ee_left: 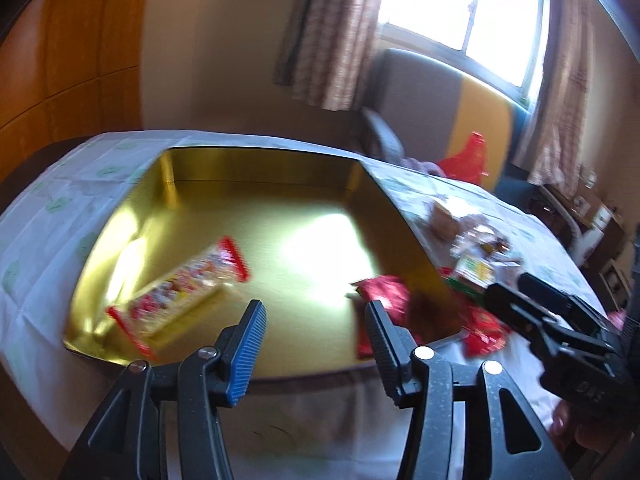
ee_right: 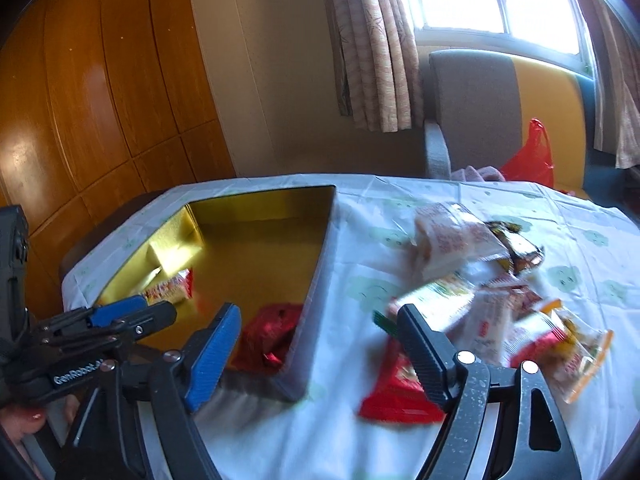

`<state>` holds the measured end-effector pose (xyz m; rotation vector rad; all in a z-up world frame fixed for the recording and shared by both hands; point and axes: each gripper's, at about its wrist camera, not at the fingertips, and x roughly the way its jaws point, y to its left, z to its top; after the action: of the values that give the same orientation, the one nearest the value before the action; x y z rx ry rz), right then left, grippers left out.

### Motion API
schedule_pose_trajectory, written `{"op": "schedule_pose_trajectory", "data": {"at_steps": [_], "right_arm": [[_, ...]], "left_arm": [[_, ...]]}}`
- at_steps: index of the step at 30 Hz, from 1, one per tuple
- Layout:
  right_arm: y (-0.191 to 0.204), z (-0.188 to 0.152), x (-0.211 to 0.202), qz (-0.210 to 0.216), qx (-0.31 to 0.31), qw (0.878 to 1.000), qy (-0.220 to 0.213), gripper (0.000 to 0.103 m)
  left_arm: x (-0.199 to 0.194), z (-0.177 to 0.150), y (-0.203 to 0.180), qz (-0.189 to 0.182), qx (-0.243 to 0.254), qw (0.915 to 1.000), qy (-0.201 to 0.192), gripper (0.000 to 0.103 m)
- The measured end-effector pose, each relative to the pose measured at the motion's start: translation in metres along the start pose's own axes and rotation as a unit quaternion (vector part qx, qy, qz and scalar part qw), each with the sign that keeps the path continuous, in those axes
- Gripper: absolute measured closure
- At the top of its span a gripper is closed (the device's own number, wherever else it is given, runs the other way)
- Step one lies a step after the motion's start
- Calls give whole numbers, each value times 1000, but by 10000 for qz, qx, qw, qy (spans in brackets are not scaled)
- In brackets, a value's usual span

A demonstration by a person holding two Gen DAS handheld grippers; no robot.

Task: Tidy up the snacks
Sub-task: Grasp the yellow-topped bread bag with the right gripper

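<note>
Snacks split between the gold box and the cloth, both grippers spread and holding nothing.

Left gripper (ee_left: 316, 316) hangs over the near edge of the gold box (ee_left: 256, 168), fingers parted with nothing between them; the long red-and-white packet (ee_left: 180, 284) lies inside, ahead and left of its blue finger, its long axis slanting away to the right, and a crumpled red packet (ee_left: 384, 292) sits just past its black finger. Right gripper (ee_right: 316, 324) is spread wider and also empty, straddling the box's near corner. The loose snack pile (ee_right: 480, 280) lies on the tablecloth (ee_right: 360, 248) ahead and right of its black finger, with a flat red packet (ee_right: 396, 392) just beside that finger. My guess: the right hand is nearer the pile, so the next pick falls to it, with a swing rightward.
</note>
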<state>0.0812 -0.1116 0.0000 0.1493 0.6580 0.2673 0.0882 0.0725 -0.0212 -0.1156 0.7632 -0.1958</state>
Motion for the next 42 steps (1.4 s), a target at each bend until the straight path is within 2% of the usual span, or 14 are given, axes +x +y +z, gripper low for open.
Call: {"op": "schedule_pose_trajectory", "data": {"at_steps": [8, 15, 23, 29, 33, 37, 40, 42], "right_arm": [[-37, -23, -20, -348, 190, 9991, 137, 21], [-71, -46, -35, -663, 360, 9968, 281, 20], [-110, -72, -49, -1013, 344, 9930, 494, 20], [-143, -54, -61, -1369, 254, 9899, 267, 20], [-160, -30, -51, -1645, -80, 9859, 309, 17], [-166, -8, -18, -1612, -717, 9811, 792, 15], [-162, -7, 14, -1578, -1528, 9666, 1318, 15], [-159, -13, 27, -1510, -1843, 9608, 1420, 17]], "left_arm": [[-8, -11, -47, -577, 595, 9966, -14, 50], [-11, -29, -83, -1054, 1012, 9891, 154, 50], [-14, -48, -116, -1412, 1411, 9791, 390, 50], [-16, -55, -124, -1385, 1501, 9777, 484, 50], [-18, -54, -121, -1339, 1416, 9796, 483, 50], [-19, -51, -117, -1263, 1341, 9817, 484, 50], [-19, -50, -117, -1226, 1309, 9825, 505, 50], [-19, -51, -118, -1187, 1339, 9826, 503, 50]]}}
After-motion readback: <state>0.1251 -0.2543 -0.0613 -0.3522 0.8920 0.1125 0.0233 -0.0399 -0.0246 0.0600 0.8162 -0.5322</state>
